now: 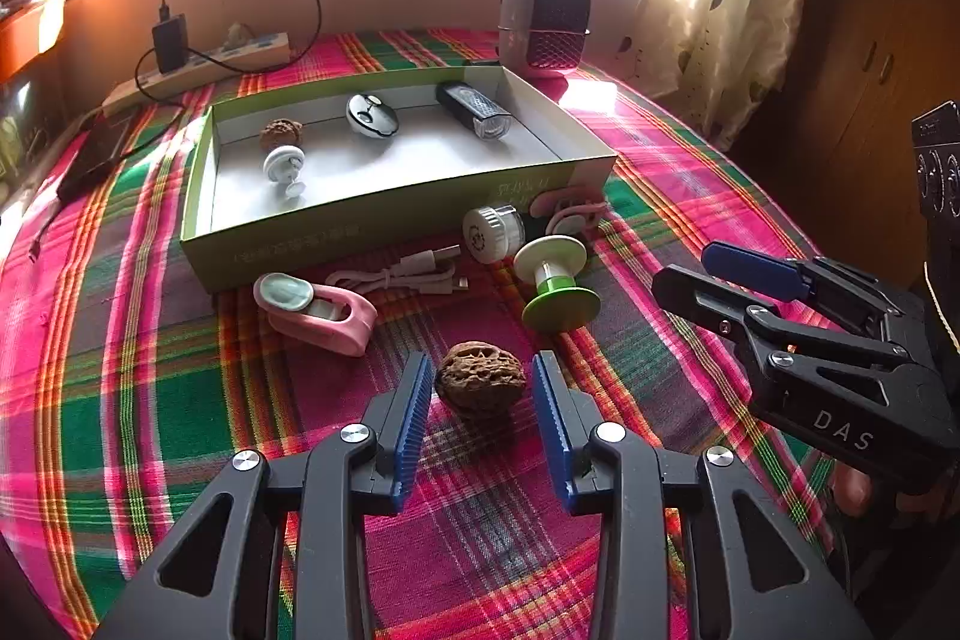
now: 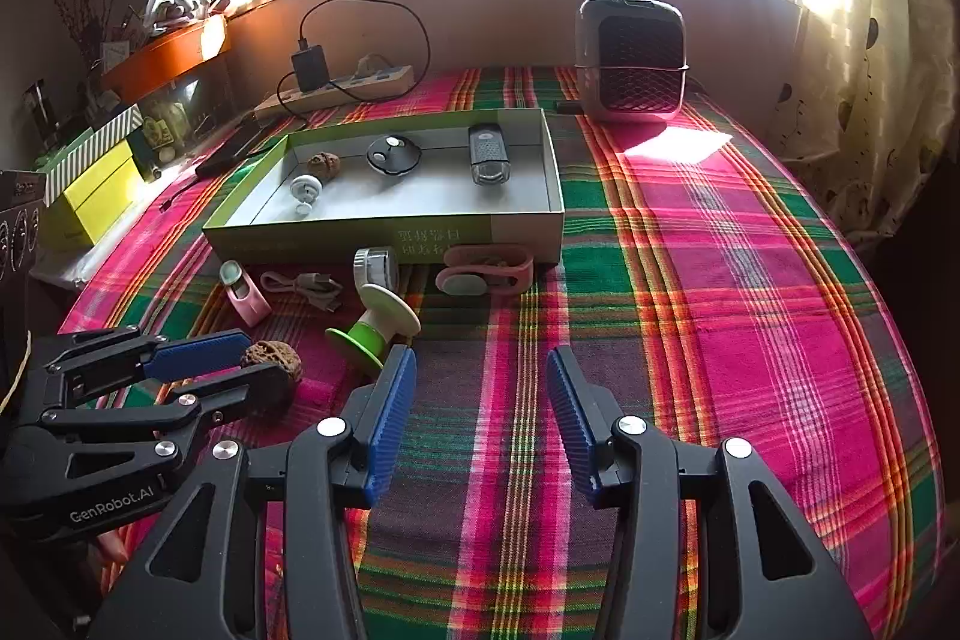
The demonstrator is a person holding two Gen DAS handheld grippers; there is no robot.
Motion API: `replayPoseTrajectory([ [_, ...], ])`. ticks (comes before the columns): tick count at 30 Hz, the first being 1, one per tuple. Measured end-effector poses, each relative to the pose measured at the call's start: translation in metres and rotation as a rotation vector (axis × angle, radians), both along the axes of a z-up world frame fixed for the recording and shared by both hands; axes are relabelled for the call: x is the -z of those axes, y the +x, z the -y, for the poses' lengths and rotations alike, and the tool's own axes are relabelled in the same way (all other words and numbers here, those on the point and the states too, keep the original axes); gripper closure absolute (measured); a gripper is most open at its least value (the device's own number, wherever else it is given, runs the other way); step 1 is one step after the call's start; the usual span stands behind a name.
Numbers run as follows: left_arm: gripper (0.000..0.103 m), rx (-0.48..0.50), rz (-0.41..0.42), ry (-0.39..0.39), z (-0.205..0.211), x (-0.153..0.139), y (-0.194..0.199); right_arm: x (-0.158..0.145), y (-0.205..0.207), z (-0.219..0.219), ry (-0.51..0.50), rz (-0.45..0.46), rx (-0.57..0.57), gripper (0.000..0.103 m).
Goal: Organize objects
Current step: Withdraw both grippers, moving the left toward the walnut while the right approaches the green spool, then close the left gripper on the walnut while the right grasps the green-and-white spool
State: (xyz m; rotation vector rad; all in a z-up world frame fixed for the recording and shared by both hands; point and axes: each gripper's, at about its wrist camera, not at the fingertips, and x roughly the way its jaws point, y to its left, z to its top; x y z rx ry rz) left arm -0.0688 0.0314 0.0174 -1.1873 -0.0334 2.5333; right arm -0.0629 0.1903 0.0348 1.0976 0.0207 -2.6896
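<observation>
Both claws hang low over the plaid-covered tabletop (image 2: 720,280). Left claw (image 1: 483,388) has its blue pads spread on either side of a walnut (image 1: 480,388) that sits on the cloth, with a gap showing on each side, so nothing is gripped. Right claw (image 2: 480,388) is spread too, with only bare cloth between its pads.

Behind them lies one shallow green box (image 1: 336,244). I count four things inside: a second walnut (image 1: 275,133), one small white spool (image 1: 283,169), one round black-and-white gadget (image 1: 371,115) and one dark bike light (image 1: 477,109).

Outside, near the box's front wall, are two pink clips (image 1: 318,310) (image 2: 480,274), one coiled white cable (image 1: 408,274), one white round cap (image 1: 489,232) and one green-and-white spool (image 1: 555,280). One small heater (image 2: 630,58) stands at the far edge.
</observation>
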Motion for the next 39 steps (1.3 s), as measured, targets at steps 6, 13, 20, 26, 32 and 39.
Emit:
replayPoseTrajectory([
  [6,0.070,-0.013,0.020,-0.008,-0.003,0.006,-0.006,0.002,0.000,-0.003,0.000,0.005,0.007,0.055],
  [13,0.070,-0.018,0.027,-0.005,-0.003,0.008,-0.008,0.003,0.000,-0.001,0.006,0.012,0.000,0.053],
  [20,0.071,-0.021,0.028,0.004,0.000,0.008,-0.008,0.004,0.000,0.004,0.016,0.014,-0.008,0.053],
  [26,0.072,-0.043,0.024,0.002,0.005,0.008,-0.008,0.001,0.001,0.007,0.009,0.013,-0.010,0.053],
  [32,0.072,-0.065,0.023,0.002,0.015,0.008,-0.005,-0.002,-0.004,0.024,0.004,0.017,-0.051,0.053],
  [39,0.072,-0.086,0.019,-0.002,0.028,0.008,-0.001,0.001,-0.015,0.041,-0.016,0.039,-0.074,0.053],
])
